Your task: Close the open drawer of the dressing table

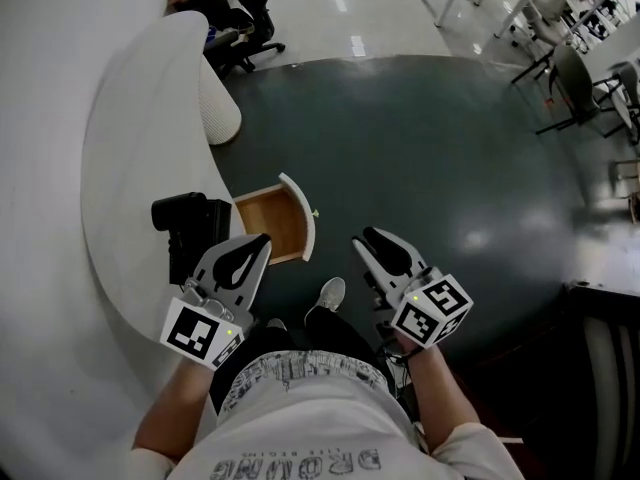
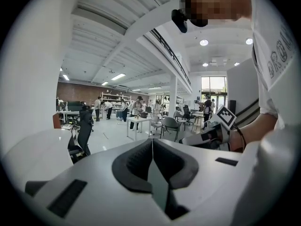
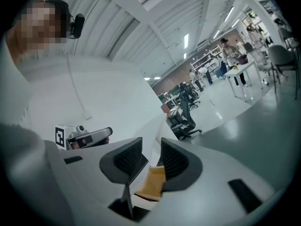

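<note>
The dressing table [image 1: 120, 168] is a white curved top at the left of the head view. Its drawer [image 1: 272, 226] stands pulled out, with a wooden inside and a curved white front [image 1: 303, 211]. My left gripper [image 1: 260, 243] hovers just below the drawer's near corner, jaws shut with nothing between them [image 2: 153, 142]. My right gripper [image 1: 366, 238] is to the right of the drawer front, apart from it. Its jaws are open [image 3: 151, 147], and the wooden drawer [image 3: 153, 182] shows through the gap.
A black device [image 1: 187, 226] lies on the table top just left of the drawer. A white ribbed stool [image 1: 218, 108] stands against the table farther off, with a black office chair [image 1: 243, 23] beyond. The floor [image 1: 420, 158] is dark. My feet [image 1: 328, 296] are below the drawer.
</note>
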Demonstrator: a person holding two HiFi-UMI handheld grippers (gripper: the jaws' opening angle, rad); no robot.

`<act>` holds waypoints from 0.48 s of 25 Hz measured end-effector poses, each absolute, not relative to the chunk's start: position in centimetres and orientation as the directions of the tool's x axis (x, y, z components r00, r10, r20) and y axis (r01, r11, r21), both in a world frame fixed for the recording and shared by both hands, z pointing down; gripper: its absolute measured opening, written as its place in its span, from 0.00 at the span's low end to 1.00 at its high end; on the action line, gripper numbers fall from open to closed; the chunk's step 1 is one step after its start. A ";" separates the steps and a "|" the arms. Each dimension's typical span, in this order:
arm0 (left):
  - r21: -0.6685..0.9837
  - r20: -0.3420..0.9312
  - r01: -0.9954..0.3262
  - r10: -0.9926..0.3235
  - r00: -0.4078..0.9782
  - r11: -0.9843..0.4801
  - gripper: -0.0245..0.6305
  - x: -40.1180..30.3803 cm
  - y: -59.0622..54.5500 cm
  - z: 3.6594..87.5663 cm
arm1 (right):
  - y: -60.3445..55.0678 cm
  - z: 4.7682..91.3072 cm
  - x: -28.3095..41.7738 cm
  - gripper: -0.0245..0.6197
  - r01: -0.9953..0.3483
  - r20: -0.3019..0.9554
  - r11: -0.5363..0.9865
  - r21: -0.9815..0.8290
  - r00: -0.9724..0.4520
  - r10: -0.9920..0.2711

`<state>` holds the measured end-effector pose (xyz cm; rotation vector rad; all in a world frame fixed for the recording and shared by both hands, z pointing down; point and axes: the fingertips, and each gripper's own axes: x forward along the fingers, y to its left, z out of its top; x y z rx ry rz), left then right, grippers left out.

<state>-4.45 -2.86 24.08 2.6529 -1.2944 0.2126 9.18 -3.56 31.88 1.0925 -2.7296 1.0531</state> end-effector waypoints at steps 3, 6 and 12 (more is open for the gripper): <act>0.097 0.215 -0.787 -0.759 0.614 -0.609 0.07 -3.7 -3.2 24.6 | -3.9 32.7 9.4 0.25 -0.615 0.261 0.526 -0.588 -0.759 -0.597; 0.101 0.230 -0.782 -0.750 0.620 -0.615 0.07 -3.1 -3.7 25.6 | -4.1 33.7 9.6 0.25 -0.620 0.278 0.513 -0.594 -0.756 -0.592; 0.118 0.260 -0.770 -0.729 0.633 -0.627 0.07 -2.9 -4.9 28.2 | -4.9 36.4 9.7 0.25 -0.619 0.284 0.477 -0.624 -0.748 -0.599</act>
